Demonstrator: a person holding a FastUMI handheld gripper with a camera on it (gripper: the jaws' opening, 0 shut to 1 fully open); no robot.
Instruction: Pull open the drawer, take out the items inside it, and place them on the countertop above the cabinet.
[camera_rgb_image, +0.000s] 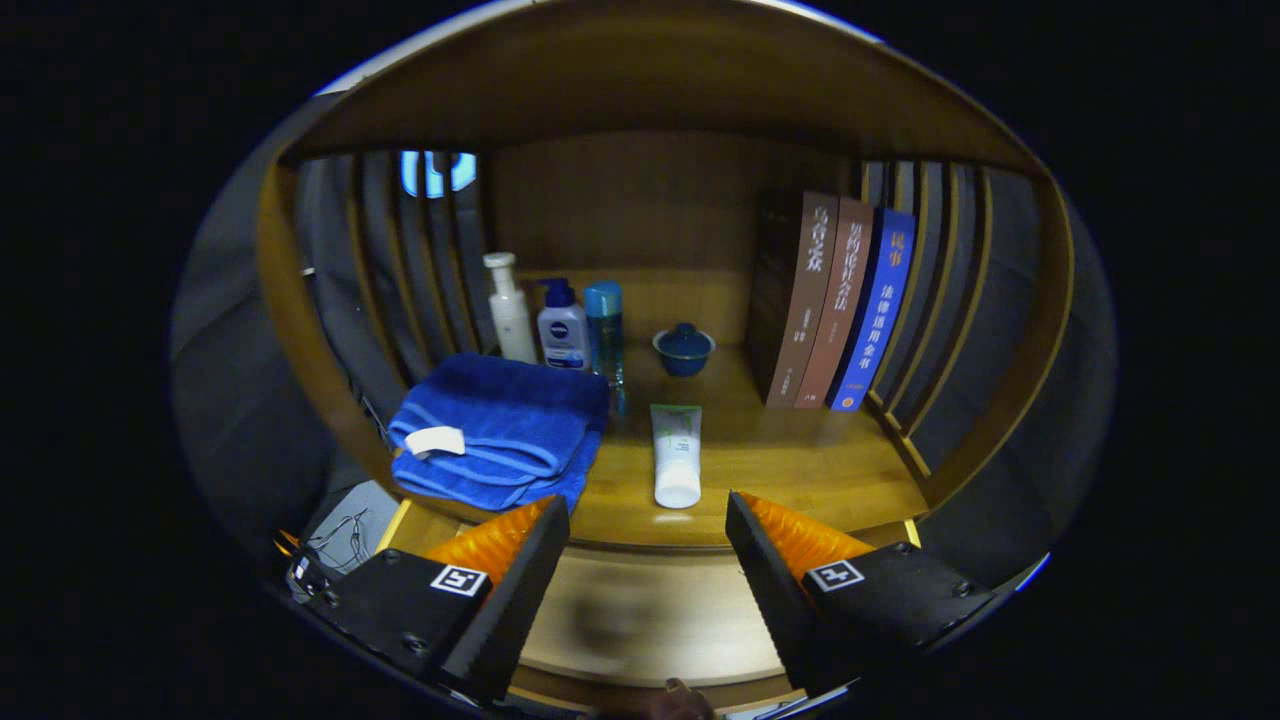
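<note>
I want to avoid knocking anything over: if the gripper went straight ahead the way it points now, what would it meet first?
Probably the white tube lying on the countertop, just ahead of the open gripper and roughly centred between its fingers. The blue lidded cup stands beyond it. Depth is hard to judge here.

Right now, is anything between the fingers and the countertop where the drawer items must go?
Partly. The gripper is open and empty. A white tube lies on the countertop just ahead, between the fingers, with a folded blue towel beyond the left finger. Bare wood remains beyond the right finger, before the books.
</note>
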